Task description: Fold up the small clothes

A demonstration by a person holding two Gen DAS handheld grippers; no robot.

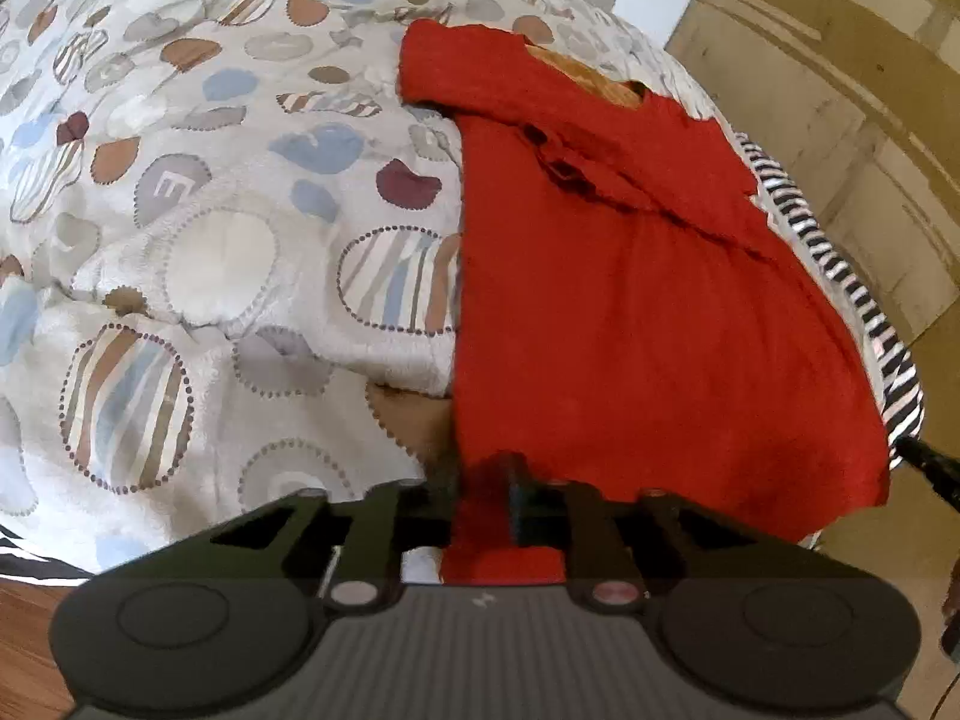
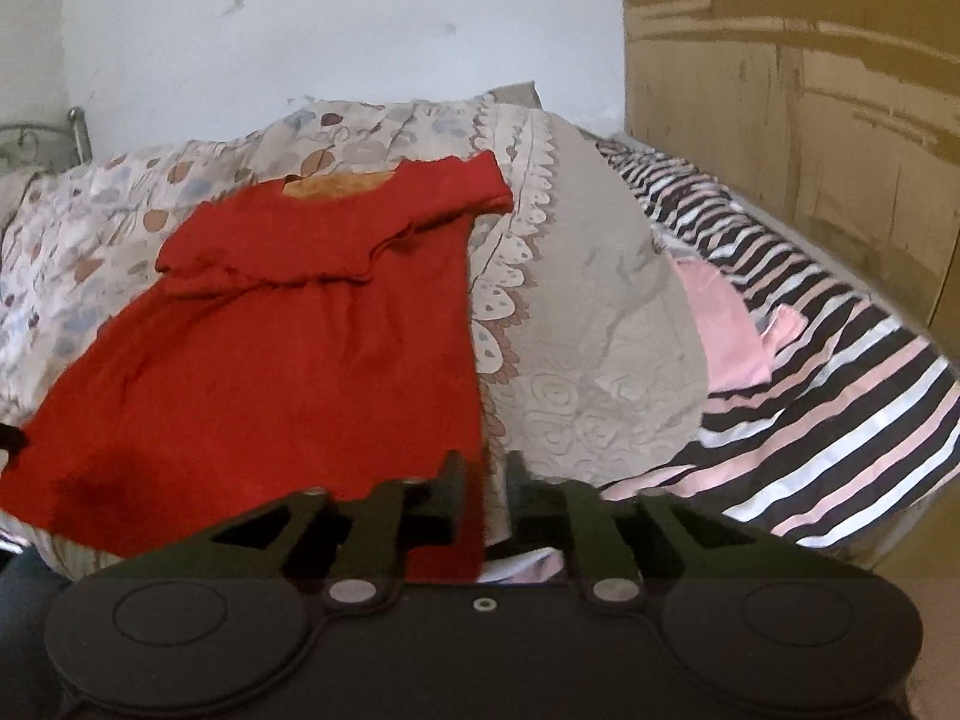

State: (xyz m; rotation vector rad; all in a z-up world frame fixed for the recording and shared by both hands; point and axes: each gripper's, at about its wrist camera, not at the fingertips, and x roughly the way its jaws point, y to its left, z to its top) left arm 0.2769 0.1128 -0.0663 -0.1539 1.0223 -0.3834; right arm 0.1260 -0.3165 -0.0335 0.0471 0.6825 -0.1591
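Note:
A small red dress (image 1: 630, 300) lies spread flat on the bed, neckline at the far end and hem towards me. My left gripper (image 1: 483, 474) stands at the hem's left corner, with red cloth filling the narrow gap between its slightly parted jaws. In the right wrist view the same dress (image 2: 288, 348) lies left of centre. My right gripper (image 2: 483, 474) sits at the hem's right corner. The cloth edge lies against its left finger (image 2: 450, 480), and bedding shows between the cloth and the other finger. Both hem corners hang down behind the fingers.
A patterned quilt (image 1: 210, 240) covers the bed left of the dress, with its beige underside (image 2: 600, 300) turned up on the right. A pink garment (image 2: 726, 330) lies on a striped sheet (image 2: 840, 390). A brown panelled wall (image 2: 780, 90) stands past the bed.

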